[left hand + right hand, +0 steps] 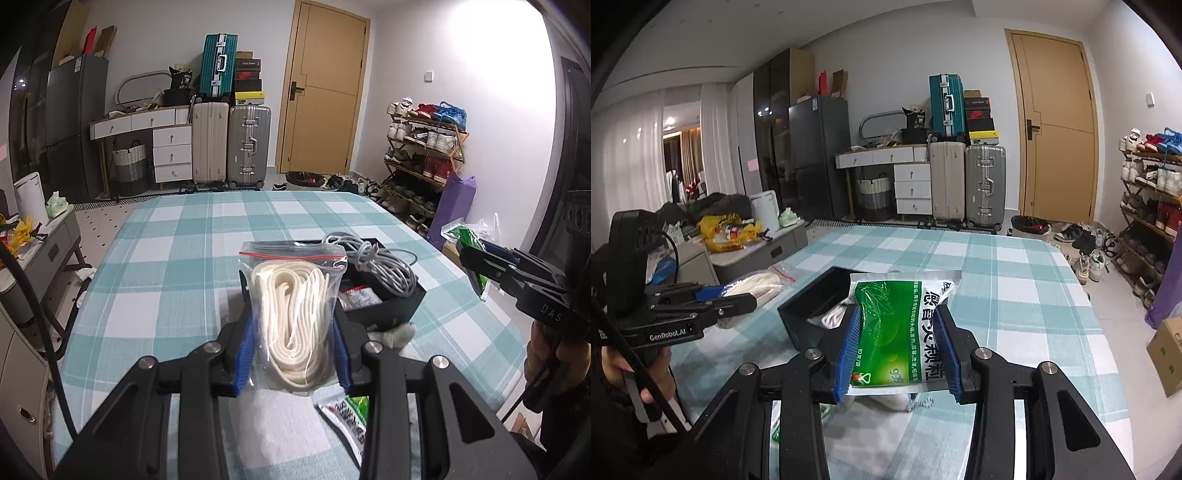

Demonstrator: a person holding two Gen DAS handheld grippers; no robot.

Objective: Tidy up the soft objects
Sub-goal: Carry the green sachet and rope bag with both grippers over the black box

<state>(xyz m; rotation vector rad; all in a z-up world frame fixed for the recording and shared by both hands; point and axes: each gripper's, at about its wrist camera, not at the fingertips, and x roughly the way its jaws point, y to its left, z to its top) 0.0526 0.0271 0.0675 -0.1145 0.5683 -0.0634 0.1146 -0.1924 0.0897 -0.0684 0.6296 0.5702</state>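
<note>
My left gripper [293,325] is shut on a clear zip bag of white rope [295,314] and holds it above the checked tablecloth [166,266]. It also shows in the right wrist view [753,291]. My right gripper [897,339] is shut on a green and white sachet [901,328], held over the near end of a black box [812,295]. The black box [391,302] stands right of the rope bag and holds a grey coiled cable [376,262] and small packets. The right gripper [476,258] shows at the right edge of the left wrist view with the sachet.
A second green sachet [351,413] lies on the cloth under my left gripper. A white soft item [395,334] lies against the box's near side. A side cabinet [757,247] with clutter stands left of the table, a shoe rack [424,155] to the right.
</note>
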